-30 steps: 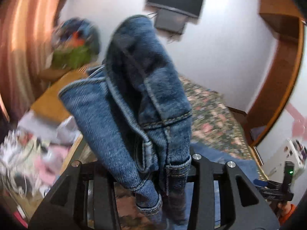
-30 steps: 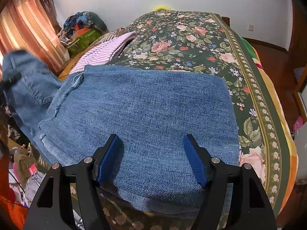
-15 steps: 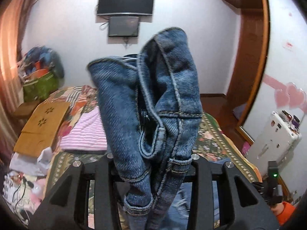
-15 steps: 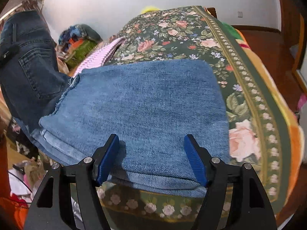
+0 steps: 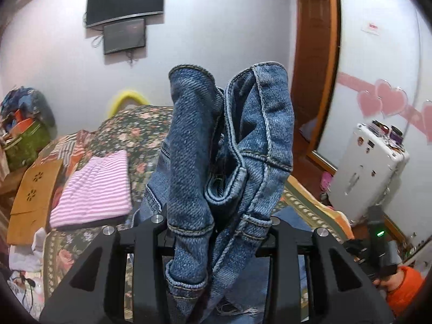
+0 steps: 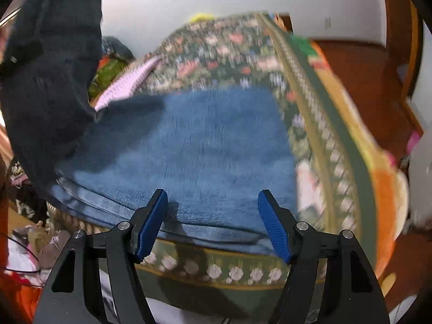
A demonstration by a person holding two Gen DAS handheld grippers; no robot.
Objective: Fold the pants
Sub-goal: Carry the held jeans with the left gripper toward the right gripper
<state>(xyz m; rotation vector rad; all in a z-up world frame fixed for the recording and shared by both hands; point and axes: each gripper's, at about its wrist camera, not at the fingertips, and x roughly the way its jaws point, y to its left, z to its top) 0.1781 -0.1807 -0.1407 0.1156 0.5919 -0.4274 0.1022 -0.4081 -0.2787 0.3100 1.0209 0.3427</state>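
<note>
Waistband end of the jeans point(image 5: 229, 162) swung up over the floral bedspread point(image 5: 135, 124)

Over the last second the denim bunch clamped in the left gripper point(image 5: 216, 224) has been carried from beside the bed to above it; the folded legs point(image 6: 183, 156) lie flat beneath the right gripper point(image 6: 213, 216), spread wide and empty, so the fold-over seems imminent.

Bedroom w/ pale walls point(image 5: 216, 27). Wall-mounted TV point(image 5: 125, 0) up top, smaller dark screen point(image 5: 124, 38) just below it, cables hanging. Bed w/ dark floral bedspread point(image 5: 129, 124), orange/green border on its right edge. Folded pink striped cloth point(image 5: 94, 189) lies on bed's left side, beside a light wooden board point(image 5: 32, 199). Clutter pile incl. green bag point(image 5: 24, 143) at far left. Wooden door frame point(image 5: 316, 67) at right; pink heart stickers point(image 5: 388, 102) on the wall near it. White suitcase point(image 5: 364, 175) stands below them. Reddish-brown floor point(image 6: 372, 86).
</note>
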